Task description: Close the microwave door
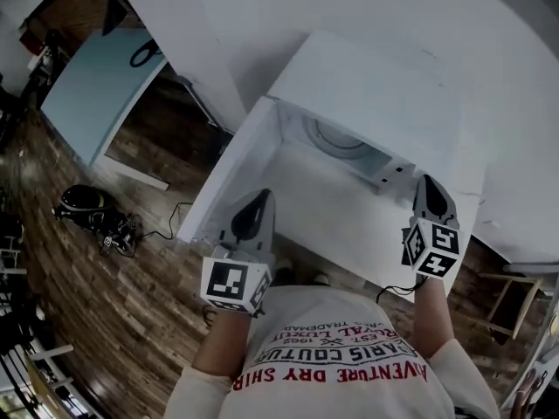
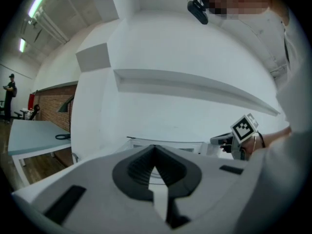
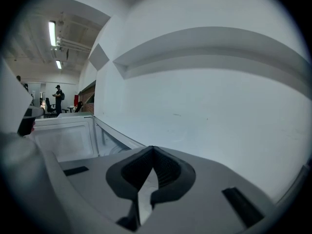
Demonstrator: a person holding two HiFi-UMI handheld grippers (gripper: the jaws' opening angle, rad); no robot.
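A white microwave (image 1: 367, 81) stands below me against the white wall, with its cavity and round turntable (image 1: 336, 138) exposed. Its door (image 1: 223, 175) is swung open to the left; the door's inner side (image 3: 68, 140) also shows in the right gripper view. My left gripper (image 1: 260, 197) is shut and empty, low in front of the cavity, just right of the open door; I cannot tell whether it touches it. My right gripper (image 1: 428, 182) is shut and empty near the front right corner of the microwave. In their own views the left gripper (image 2: 155, 147) and right gripper (image 3: 152, 150) show jaws closed on nothing.
A light blue table (image 1: 96, 85) stands far left with a black loop on it. A black bag and cables (image 1: 92, 209) lie on the wooden floor. A wooden stool (image 1: 515, 295) is at the right. A white wall ledge (image 2: 195, 87) runs above the microwave.
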